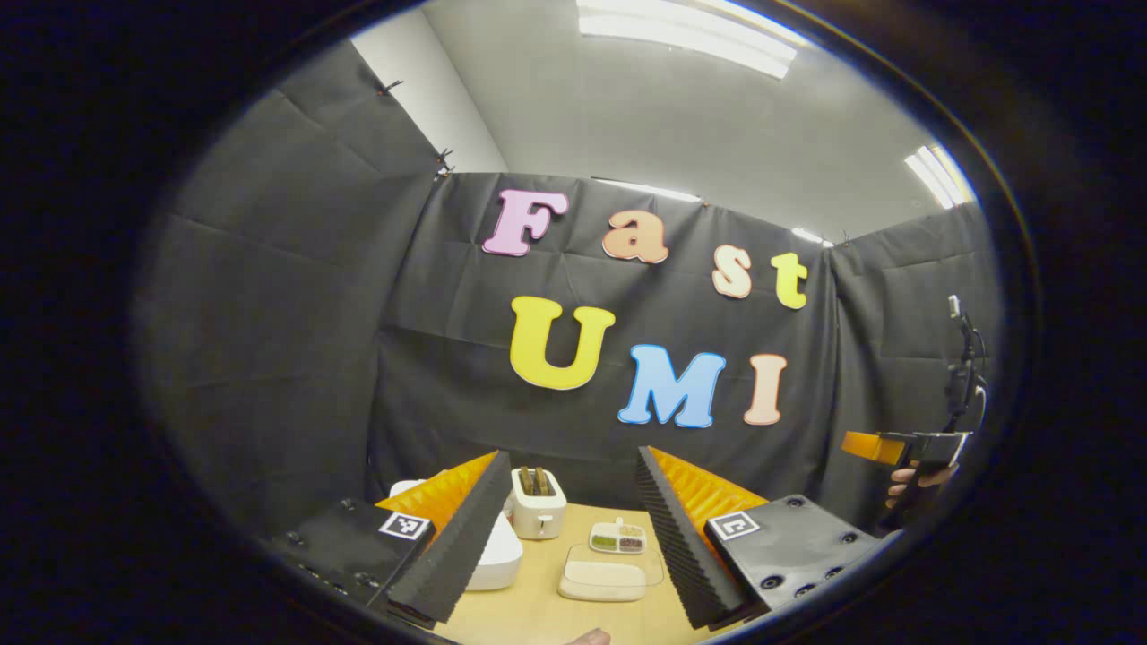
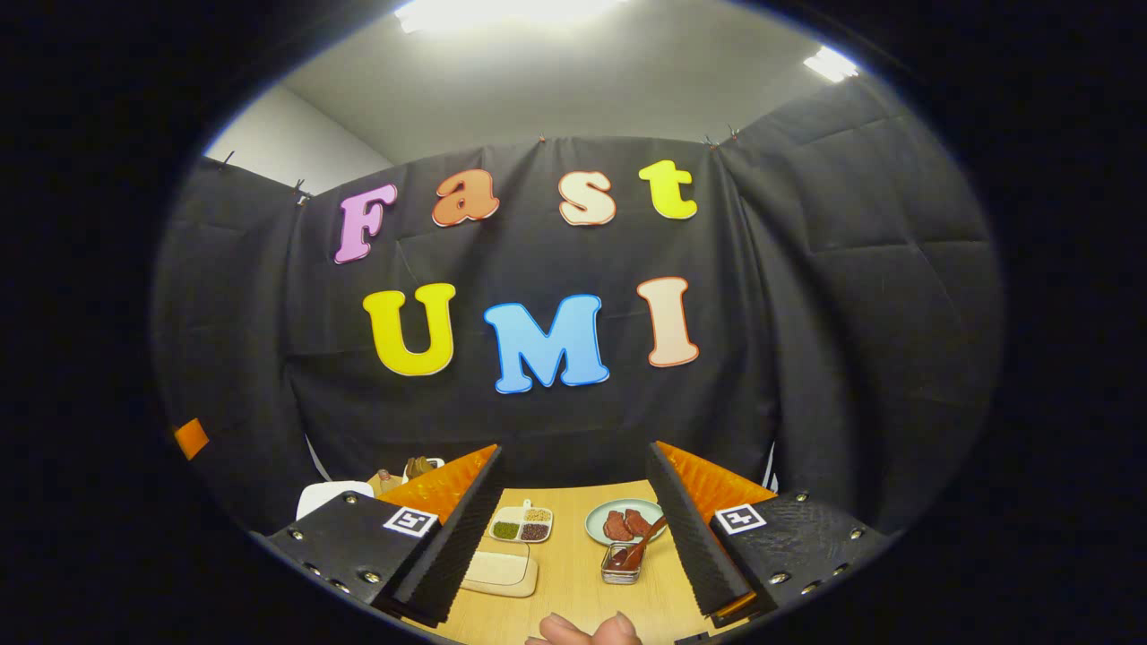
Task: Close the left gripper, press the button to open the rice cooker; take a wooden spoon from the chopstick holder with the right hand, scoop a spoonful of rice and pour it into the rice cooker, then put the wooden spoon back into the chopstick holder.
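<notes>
Both claws hover apart above the counter (image 1: 538, 618) — left claw (image 1: 566, 528), right claw (image 2: 573, 528). Rice cooker (image 1: 497, 555) sits near left; left should close fully, then press its button squarely.

Toaster (image 1: 538, 503) stands behind divided dish (image 1: 618, 537) on table (image 1: 538, 614)

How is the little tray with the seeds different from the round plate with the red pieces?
The divided tray is white, squarish and split into compartments holding green, tan and dark grains. The round plate is pale green, undivided, and carries reddish pieces, with a spoon handle from the small container in front crossing it. Both rest flat on the wooden table.
</notes>
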Tool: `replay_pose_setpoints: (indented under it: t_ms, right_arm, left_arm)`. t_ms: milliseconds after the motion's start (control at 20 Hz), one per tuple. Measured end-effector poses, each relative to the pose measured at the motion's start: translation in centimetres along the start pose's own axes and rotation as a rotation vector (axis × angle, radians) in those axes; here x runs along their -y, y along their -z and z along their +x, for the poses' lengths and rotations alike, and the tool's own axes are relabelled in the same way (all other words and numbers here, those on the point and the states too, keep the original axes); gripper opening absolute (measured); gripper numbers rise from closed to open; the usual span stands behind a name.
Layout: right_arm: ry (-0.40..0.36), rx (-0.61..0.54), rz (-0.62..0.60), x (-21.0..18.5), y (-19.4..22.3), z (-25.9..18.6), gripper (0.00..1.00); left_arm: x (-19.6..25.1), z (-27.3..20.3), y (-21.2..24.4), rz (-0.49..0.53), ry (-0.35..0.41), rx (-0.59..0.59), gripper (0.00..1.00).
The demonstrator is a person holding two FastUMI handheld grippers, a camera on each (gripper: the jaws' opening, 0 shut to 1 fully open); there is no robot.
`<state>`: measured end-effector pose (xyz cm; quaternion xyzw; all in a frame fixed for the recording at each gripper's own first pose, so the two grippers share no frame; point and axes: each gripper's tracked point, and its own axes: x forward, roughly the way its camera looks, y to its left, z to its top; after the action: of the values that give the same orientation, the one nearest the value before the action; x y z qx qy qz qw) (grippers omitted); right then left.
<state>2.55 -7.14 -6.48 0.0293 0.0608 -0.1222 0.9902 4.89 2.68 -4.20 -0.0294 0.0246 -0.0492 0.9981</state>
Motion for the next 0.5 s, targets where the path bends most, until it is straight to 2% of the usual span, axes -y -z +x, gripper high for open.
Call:
replay_pose_setpoints:
  t_ms: [300,500]
  right_arm:
    - [-0.005,-0.085,0.089,5.6,6.3,8.4,0.97]
    - [0.008,-0.195,0.146,9.9,14.0,15.1,0.98]
  left_arm:
    - [2.2,3.3,2.3,0.041,-0.057,-0.043,0.93]
    - [4.3,4.8,4.1,0.114,-0.09,-0.064,0.93]
